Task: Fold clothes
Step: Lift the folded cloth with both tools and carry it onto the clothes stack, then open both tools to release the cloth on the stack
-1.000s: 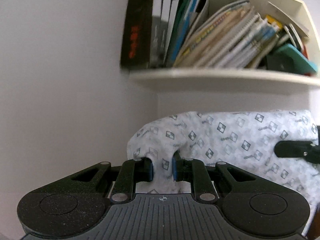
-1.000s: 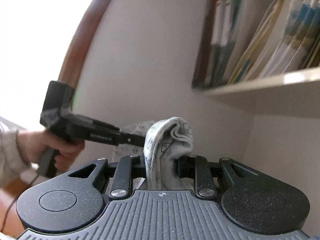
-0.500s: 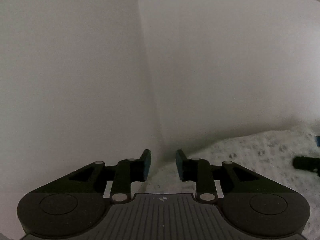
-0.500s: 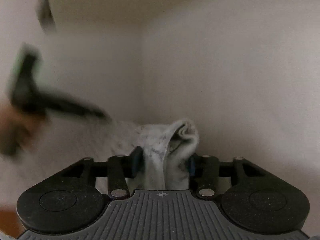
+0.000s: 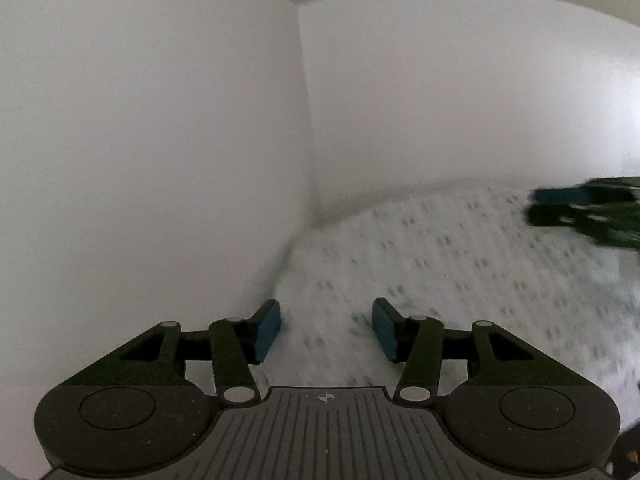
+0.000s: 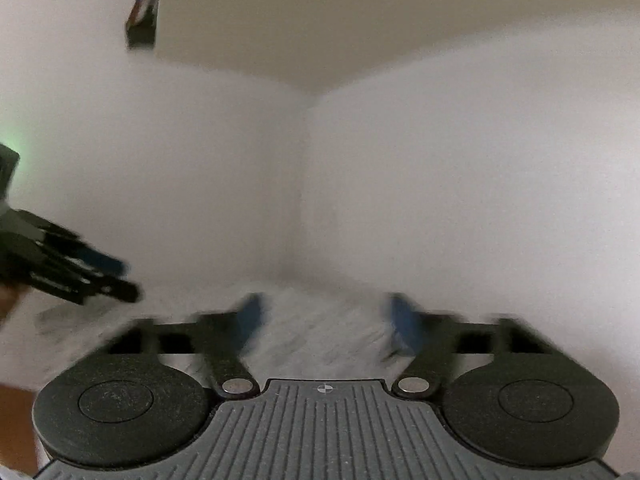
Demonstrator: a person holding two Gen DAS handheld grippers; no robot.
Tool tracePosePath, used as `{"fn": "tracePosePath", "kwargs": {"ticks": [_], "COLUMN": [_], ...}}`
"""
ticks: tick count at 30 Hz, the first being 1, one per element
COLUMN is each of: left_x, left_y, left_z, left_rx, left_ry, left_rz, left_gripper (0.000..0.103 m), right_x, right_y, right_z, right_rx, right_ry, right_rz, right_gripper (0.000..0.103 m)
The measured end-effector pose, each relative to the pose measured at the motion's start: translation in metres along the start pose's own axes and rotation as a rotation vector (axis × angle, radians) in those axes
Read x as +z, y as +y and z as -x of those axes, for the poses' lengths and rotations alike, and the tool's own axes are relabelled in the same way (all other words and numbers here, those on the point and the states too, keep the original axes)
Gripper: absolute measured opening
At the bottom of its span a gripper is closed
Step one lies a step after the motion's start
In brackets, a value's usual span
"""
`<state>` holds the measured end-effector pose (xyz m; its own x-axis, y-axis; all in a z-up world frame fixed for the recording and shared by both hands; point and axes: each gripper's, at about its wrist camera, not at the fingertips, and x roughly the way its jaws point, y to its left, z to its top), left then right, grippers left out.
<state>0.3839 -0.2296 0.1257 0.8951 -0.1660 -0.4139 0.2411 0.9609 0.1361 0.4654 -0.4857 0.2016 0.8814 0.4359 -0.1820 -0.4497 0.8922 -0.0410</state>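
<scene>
Underneath, patterned white cloth (image 5: 460,264) against a bare white wall corner (image 5: 308,152).

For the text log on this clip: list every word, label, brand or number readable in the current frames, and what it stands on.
None can be read.
Patterned cloth: small dark printed marks, blurred.
Books at the top of the right wrist view: coloured spines, too blurred to read.

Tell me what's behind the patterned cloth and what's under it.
Behind the cloth two plain white walls meet in a corner. The cloth lies spread below the left gripper, whose jaws are opening and clear of it. What it rests on is covered, so I cannot tell.
</scene>
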Motion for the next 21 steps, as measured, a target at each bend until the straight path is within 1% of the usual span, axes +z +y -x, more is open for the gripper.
{"fn": "tracePosePath", "kwargs": {"ticks": [1,2,4,5,6,7,10,12,13,14,15,16,17,18,19,20,21], "left_x": [-0.003,-0.005,-0.007,-0.008,-0.01,-0.012,-0.017,-0.019,-0.02,-0.021,-0.02,-0.019,-0.019,-0.018,-0.018,-0.018,-0.018], "left_y": [0.001,0.003,0.007,0.007,0.006,0.005,0.003,0.004,0.004,0.002,0.0,-0.001,-0.002,-0.001,-0.001,-0.002,-0.002], "left_z": [0.0,0.001,0.002,0.004,0.007,0.009,0.016,0.02,0.022,0.023,0.026,0.029,0.034,0.039,0.044,0.048,0.053], "left_rx": [0.0,-0.003,-0.001,0.006,0.012,0.017,0.035,0.048,0.053,0.065,0.081,0.096,0.104,0.106,0.109,0.11,0.112], "left_ry": [0.002,0.0,-0.002,-0.002,-0.003,-0.004,-0.005,-0.005,-0.009,-0.018,-0.03,-0.042,-0.049,-0.053,-0.056,-0.058,-0.058], "left_rz": [0.004,0.013,0.024,0.026,0.034,0.041,0.064,0.07,0.074,0.079,0.086,0.093,0.1,0.109,0.117,0.12,0.119], "left_gripper": [0.056,0.056,0.056,0.056,0.056,0.056,0.056,0.056,0.057,0.057,0.057,0.058,0.059,0.06,0.062,0.062,0.063], "right_x": [-0.004,-0.009,-0.016,-0.019,-0.022,-0.023,-0.015,-0.013,-0.012,-0.011,-0.008,-0.005,-0.004,-0.004,-0.004,-0.005,-0.007], "right_y": [-0.009,-0.021,-0.047,-0.049,-0.052,-0.052,-0.045,-0.039,-0.036,-0.032,-0.028,-0.024,-0.018,-0.01,0.0,0.008,0.017], "right_z": [-0.01,-0.015,-0.015,-0.009,-0.002,0.003,0.011,0.009,0.009,0.01,0.014,0.018,0.025,0.032,0.035,0.036,0.036], "right_rx": [-0.025,-0.051,-0.045,-0.053,-0.06,-0.074,-0.131,-0.115,-0.123,-0.137,-0.156,-0.15,-0.117,-0.088,-0.067,-0.051,-0.035], "right_ry": [0.042,0.061,0.066,0.061,0.056,0.051,0.045,0.084,0.093,0.09,0.069,0.037,-0.005,-0.037,-0.043,-0.03,-0.017], "right_rz": [-0.023,-0.06,-0.195,-0.216,-0.236,-0.245,-0.212,-0.174,-0.151,-0.126,-0.103,-0.087,-0.074,-0.058,-0.043,-0.037,-0.031], "right_gripper": [0.027,0.025,0.026,0.026,0.033,0.037,0.038,0.038,0.038,0.039,0.041,0.041,0.042,0.044,0.047,0.05,0.051]}}
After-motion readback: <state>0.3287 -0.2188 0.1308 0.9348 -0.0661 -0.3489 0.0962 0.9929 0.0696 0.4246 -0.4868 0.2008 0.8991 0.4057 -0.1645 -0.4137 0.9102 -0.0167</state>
